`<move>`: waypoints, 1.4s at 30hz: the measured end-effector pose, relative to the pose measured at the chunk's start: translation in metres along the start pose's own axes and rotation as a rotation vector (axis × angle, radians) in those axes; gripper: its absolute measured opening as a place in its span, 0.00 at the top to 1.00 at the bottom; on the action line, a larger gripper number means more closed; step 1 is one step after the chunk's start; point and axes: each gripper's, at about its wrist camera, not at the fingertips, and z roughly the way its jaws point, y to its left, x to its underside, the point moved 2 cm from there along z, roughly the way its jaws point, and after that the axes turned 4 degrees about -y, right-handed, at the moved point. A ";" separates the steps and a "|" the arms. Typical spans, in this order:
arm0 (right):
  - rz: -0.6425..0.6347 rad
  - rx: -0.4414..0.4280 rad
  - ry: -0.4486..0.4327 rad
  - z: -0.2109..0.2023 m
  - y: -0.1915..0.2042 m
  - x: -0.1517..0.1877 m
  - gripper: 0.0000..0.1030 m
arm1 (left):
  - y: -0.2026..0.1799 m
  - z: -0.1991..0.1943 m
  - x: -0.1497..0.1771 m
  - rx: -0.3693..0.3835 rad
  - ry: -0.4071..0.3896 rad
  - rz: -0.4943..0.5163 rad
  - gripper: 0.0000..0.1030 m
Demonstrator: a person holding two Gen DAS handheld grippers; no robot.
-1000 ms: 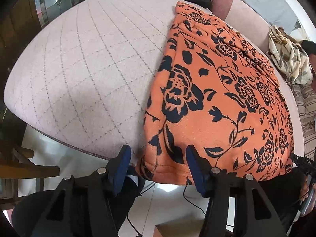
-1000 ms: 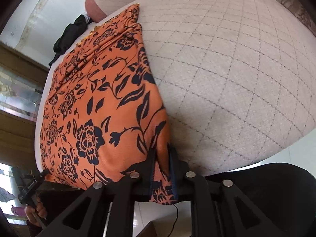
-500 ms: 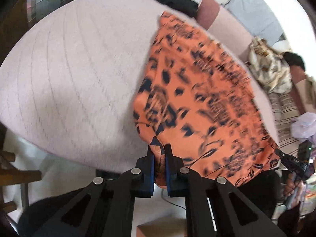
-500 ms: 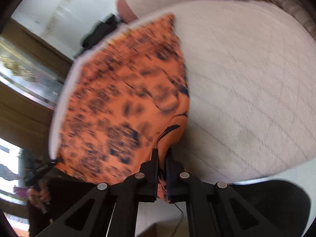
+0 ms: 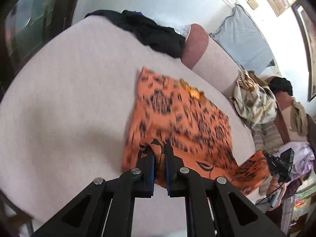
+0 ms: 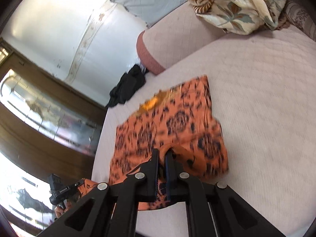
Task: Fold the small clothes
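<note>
I have the orange floral garment (image 5: 183,118) pinched at both near corners: my left gripper (image 5: 159,154) is clamped on one, my right gripper (image 6: 162,158) on the other, both raised above the pale quilted cushion (image 5: 65,102). Its far edge lies on the cushion, so I judge the first fold only begun; laying the near edge down and any further folds remain.

An orange garment (image 5: 177,122) printed with black flowers lies on the pale quilted bed (image 5: 65,102), motion-blurred. Its near edge is lifted off the bed and doubled back over the flat part, with both near corners raised. The far edge rests flat, nearer the bed's rolled bolster (image 5: 199,51).
</note>
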 end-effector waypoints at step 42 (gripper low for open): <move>-0.363 0.358 0.198 0.254 0.055 0.019 0.48 | -0.066 0.171 0.022 -0.341 -0.057 -0.028 0.27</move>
